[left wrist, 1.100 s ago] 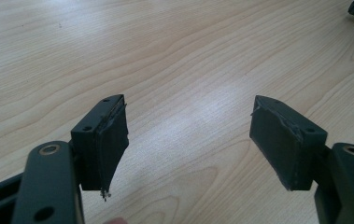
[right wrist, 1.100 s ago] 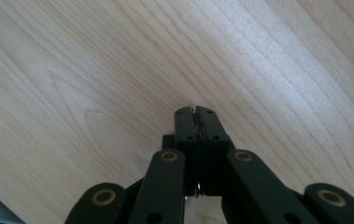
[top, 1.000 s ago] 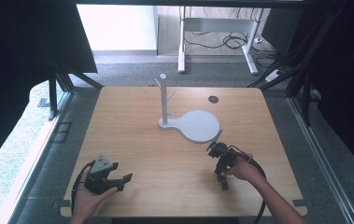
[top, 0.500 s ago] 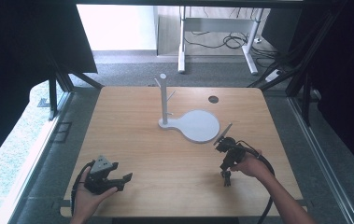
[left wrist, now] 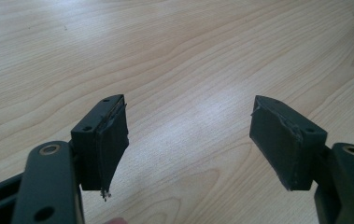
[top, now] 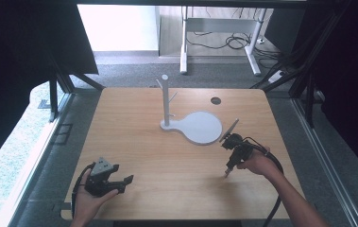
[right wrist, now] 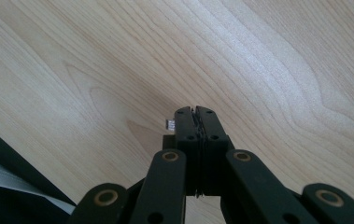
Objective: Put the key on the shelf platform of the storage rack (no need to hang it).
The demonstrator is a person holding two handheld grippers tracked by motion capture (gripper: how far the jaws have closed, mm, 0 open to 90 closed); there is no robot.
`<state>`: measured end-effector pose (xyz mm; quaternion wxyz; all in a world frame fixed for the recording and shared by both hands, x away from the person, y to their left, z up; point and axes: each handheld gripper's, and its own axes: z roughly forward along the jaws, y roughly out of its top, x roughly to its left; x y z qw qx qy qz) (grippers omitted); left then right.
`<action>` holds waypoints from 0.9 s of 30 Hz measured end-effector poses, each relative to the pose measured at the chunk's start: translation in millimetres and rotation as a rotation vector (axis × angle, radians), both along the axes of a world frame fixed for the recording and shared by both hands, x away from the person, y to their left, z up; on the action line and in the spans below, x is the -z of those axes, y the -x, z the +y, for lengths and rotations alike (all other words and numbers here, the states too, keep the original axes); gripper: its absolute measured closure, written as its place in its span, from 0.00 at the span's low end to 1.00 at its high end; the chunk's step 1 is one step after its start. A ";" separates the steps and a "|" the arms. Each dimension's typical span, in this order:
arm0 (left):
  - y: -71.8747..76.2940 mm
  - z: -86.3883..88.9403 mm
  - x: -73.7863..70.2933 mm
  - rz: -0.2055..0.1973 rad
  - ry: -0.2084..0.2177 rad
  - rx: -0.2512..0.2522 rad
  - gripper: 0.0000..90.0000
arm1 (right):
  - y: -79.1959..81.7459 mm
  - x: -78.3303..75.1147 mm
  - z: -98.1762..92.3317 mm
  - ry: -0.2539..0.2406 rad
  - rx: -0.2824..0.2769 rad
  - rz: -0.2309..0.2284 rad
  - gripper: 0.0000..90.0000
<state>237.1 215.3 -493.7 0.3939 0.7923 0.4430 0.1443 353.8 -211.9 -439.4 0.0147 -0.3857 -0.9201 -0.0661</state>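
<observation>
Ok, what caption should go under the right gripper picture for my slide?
Right gripper, jaws shut, pointing down at the bare wooden table.

No lettering, label, brand mark or number can be read anywhere — not on the bench [top: 167, 161], whose wood is bare grain, and not on the white stand [top: 193, 125] resting on it. The black tongs show plain screw holes — no markings.
</observation>
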 end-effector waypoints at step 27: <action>-0.1 -4.3 0.6 0.000 -0.007 0.018 0.31 | -19.2 -18.2 14.6 -0.007 -0.004 -0.025 0.99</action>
